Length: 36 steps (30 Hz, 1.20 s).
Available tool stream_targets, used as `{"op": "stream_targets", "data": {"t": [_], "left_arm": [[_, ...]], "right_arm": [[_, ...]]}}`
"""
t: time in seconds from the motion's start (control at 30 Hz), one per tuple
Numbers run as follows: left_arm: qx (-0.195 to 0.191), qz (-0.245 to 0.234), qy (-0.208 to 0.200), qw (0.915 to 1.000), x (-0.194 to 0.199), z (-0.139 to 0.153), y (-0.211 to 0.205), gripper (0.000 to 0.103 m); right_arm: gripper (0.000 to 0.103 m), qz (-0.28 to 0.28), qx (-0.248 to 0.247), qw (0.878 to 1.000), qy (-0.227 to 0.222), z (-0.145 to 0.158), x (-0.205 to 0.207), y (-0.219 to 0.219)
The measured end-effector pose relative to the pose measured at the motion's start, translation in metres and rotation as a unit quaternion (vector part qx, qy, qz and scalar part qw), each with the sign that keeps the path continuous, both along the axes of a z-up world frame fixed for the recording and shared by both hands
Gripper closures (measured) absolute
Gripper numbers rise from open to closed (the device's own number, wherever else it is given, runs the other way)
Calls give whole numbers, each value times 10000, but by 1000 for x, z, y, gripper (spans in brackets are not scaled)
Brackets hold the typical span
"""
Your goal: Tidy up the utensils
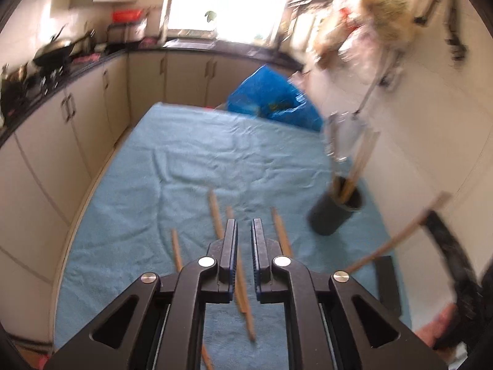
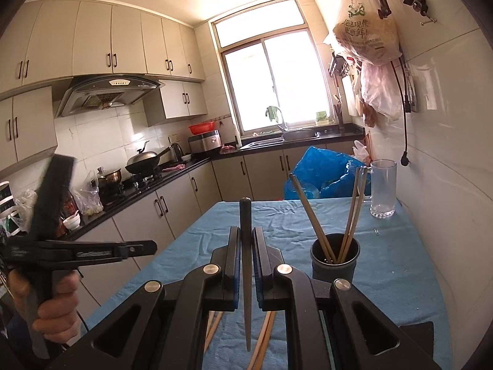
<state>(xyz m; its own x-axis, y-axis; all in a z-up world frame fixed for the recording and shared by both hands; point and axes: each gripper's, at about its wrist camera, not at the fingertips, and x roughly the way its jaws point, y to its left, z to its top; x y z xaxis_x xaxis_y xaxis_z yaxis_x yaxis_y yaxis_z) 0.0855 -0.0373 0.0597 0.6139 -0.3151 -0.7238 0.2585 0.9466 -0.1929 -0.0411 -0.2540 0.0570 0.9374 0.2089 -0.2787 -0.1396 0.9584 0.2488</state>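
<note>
My left gripper [image 1: 244,225] hovers over the blue cloth [image 1: 185,160], pointing down, its jaws a slim gap apart. A wooden chopstick [image 1: 243,296] shows in and below that gap, and the pads do not press on it. Several loose chopsticks [image 1: 215,212] lie on the cloth around the fingers. To the right stands a black cup [image 1: 336,212] [image 2: 334,265] with chopsticks leaning in it. My right gripper [image 2: 246,231] is shut on one slim chopstick [image 2: 245,215], held upright between the pads. A hand holds the left gripper [image 2: 151,246] low at the left of the right wrist view.
A glass mug [image 2: 383,188] stands behind the cup near the white wall. A blue plastic bag [image 2: 323,169] sits past the table's far end. Cabinets and a counter with a wok [image 2: 144,158] run along the left. Bags [image 2: 366,40] hang on the right wall.
</note>
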Motion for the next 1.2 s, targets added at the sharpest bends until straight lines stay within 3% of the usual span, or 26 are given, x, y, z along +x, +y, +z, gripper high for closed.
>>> {"op": "stream_targets", "data": {"t": [0.07, 0.27, 0.4, 0.47, 0.53, 0.63, 0.7, 0.8, 0.9, 1.1, 1.2], "left_arm": [[-64, -66, 514, 9986, 28, -22, 1, 80], [23, 427, 1783, 9831, 117, -91, -1, 79], [293, 580, 2016, 9773, 156, -121, -13, 79], [239, 517, 2147, 9750, 171, -132, -20, 79], [525, 604, 2130, 9738, 183, -140, -31, 79], [612, 436, 2199, 9726, 198, -151, -46, 79], [842, 538, 2094, 9727, 199, -153, -51, 96], [977, 538, 2024, 9729, 194, -151, -54, 96], [844, 428, 1785, 9794, 174, -139, -48, 96], [301, 271, 745, 9964, 112, -62, -27, 96], [78, 215, 161, 9996, 79, -19, -18, 96]], "right_arm": [[94, 5, 19, 10000, 3, 0, 0, 0], [94, -11, 46, 10000, 2, 1, 1, -6], [94, -35, 39, 10000, 20, 2, 2, -9], [94, -41, 8, 10000, 23, 3, 2, -10], [94, -62, -3, 10000, 21, 3, 2, -10], [94, -82, 15, 10000, 40, 2, 4, -12], [94, -102, 23, 9999, 58, 1, 4, -14], [94, -145, 34, 9999, 57, 2, 5, -17], [94, -183, 27, 9998, 51, 4, 7, -19], [94, -210, 42, 9998, 8, 7, 7, -18], [94, -218, 18, 9998, -44, 10, 6, -16]]}}
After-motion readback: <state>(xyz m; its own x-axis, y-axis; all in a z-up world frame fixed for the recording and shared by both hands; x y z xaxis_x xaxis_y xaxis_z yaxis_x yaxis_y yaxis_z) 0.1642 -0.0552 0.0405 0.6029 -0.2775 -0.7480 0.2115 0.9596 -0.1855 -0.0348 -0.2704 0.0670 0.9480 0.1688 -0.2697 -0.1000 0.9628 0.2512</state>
